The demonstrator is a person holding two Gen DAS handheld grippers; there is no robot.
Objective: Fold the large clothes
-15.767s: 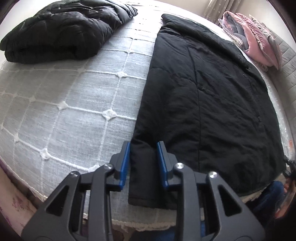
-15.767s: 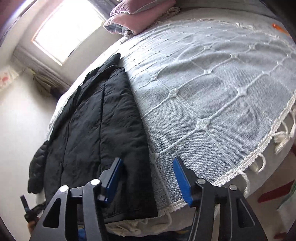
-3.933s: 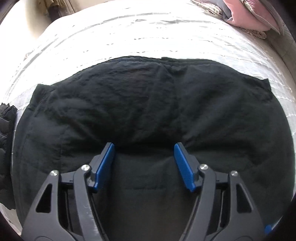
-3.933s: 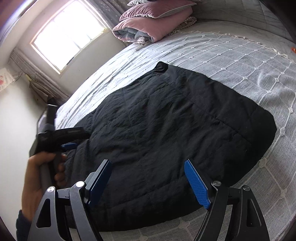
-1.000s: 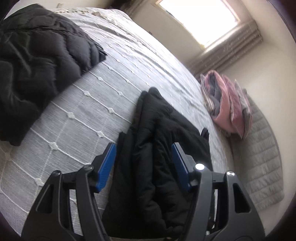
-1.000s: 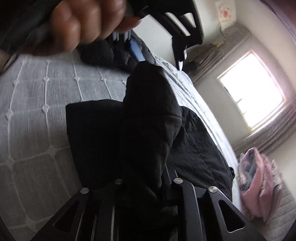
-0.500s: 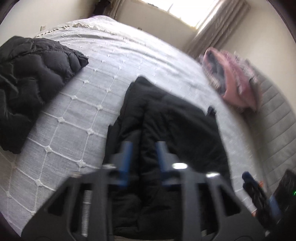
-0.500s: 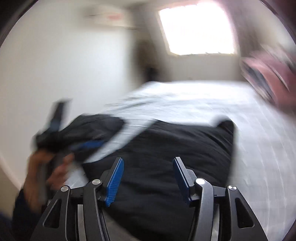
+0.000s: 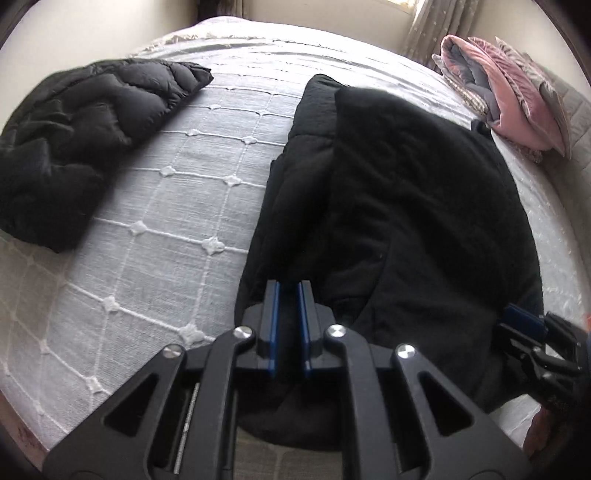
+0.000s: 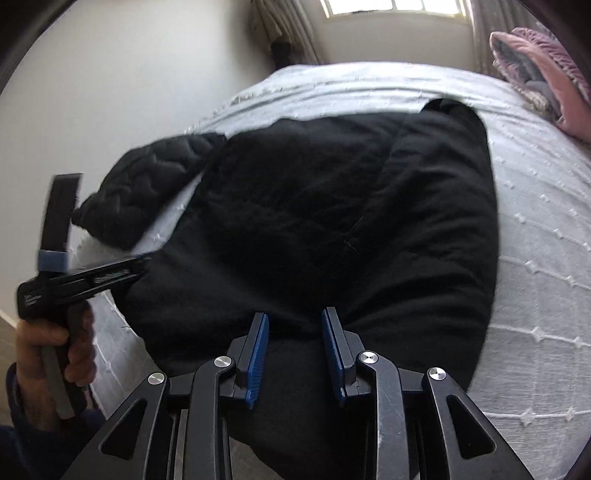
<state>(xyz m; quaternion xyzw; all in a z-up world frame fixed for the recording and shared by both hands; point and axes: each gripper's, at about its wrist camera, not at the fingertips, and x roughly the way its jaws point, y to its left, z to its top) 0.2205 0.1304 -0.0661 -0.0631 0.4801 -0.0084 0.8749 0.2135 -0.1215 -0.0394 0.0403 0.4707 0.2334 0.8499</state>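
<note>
A large black coat [image 9: 406,206] lies folded in layers on the grey bedspread [image 9: 166,221]; it also fills the right wrist view [image 10: 332,221]. My left gripper [image 9: 287,295] is nearly shut on the coat's near left edge. My right gripper [image 10: 294,325] is open over the coat's near edge, with black fabric between and under its pads. The right gripper shows at the right edge of the left wrist view [image 9: 532,332]. The left gripper, held by a hand, shows at the left of the right wrist view [image 10: 85,273].
A black quilted jacket [image 9: 74,129] lies folded at the bed's far left, also in the right wrist view [image 10: 147,177]. Pink and grey bedding [image 9: 509,96] is stacked at the head of the bed. A window [image 10: 391,5] and curtains are behind.
My left gripper has closed from wide open onto the coat's left edge. My right gripper let go of the bunched coat, swung round, and now hovers open over the near edge.
</note>
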